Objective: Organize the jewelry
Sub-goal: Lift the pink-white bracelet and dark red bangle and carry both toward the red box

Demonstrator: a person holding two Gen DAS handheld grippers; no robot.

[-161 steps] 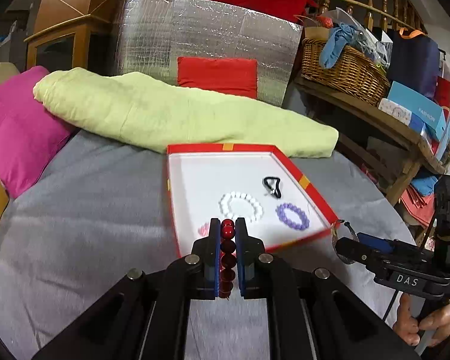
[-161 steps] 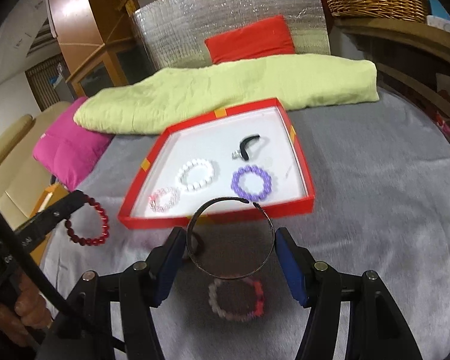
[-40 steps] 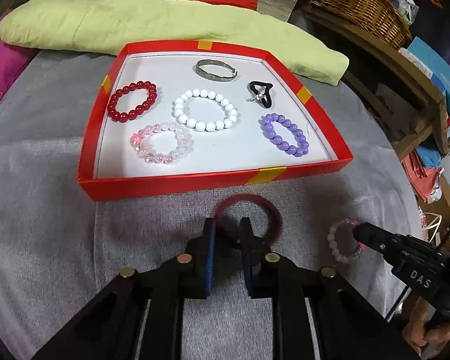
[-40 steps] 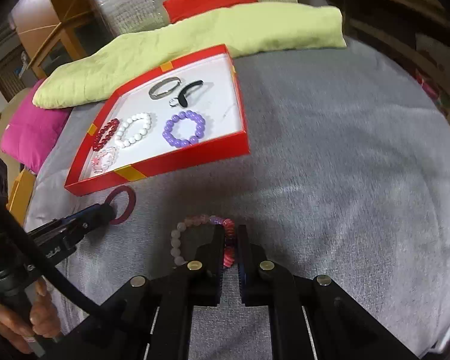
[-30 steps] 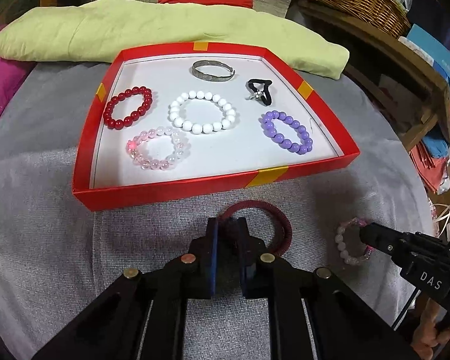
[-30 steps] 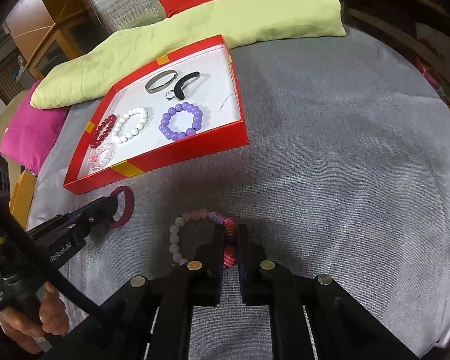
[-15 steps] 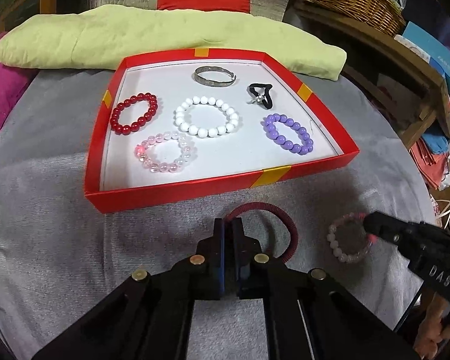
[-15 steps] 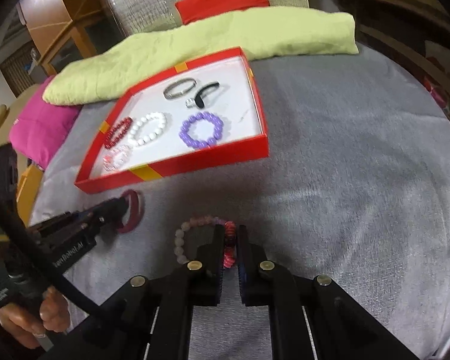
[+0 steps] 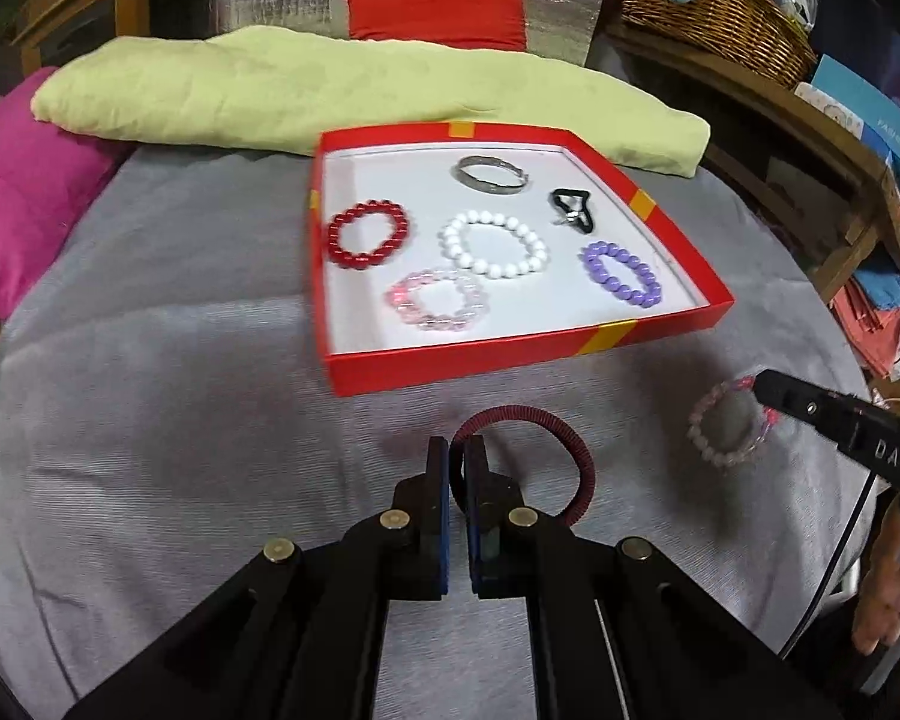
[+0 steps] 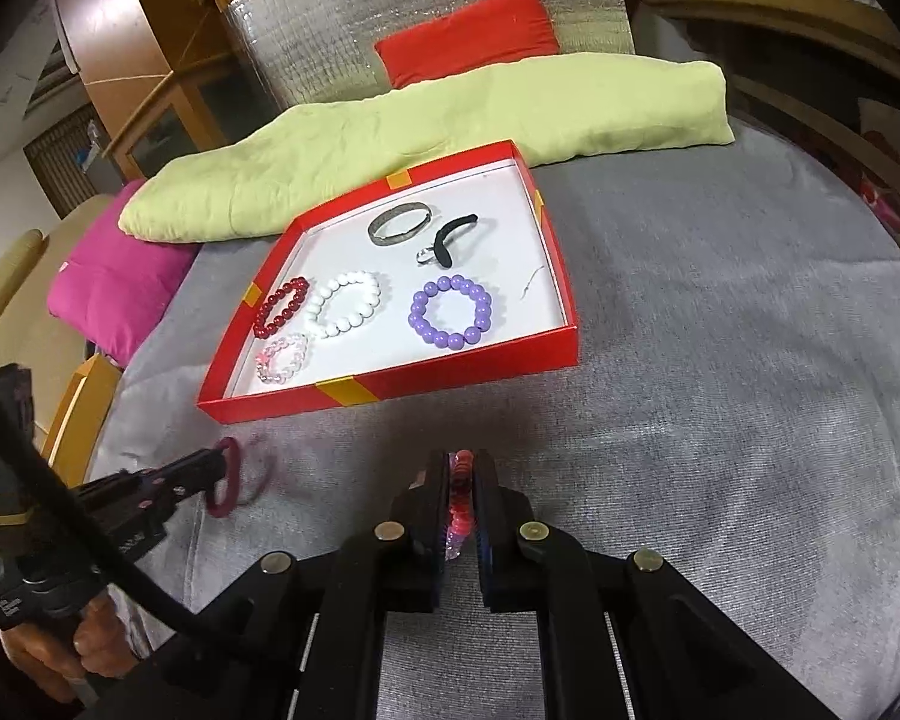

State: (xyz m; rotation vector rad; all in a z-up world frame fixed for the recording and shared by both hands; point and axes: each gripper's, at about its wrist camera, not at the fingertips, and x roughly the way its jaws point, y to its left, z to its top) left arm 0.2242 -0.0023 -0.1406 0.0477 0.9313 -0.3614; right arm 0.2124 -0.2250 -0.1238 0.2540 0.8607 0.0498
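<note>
A grey-covered bench [image 9: 150, 396] has open cloth on every side of the red tray [image 9: 570, 348]. The left gripper [image 9: 457, 450] jaws pinch a maroon cord bangle [image 9: 570, 438], partly hidden. The right gripper [image 10: 463, 462] jaws clamp a pink bead bracelet [image 10: 461, 498], seen edge-on there and blurred in the left view. Six pieces lie in the tray.

- "DAS" in pale letters on the black right gripper [image 9: 768, 387] arm, near right of the left wrist view.
- "FASHION" on a blue box [image 9: 864, 105] on the far right shelf.
</note>
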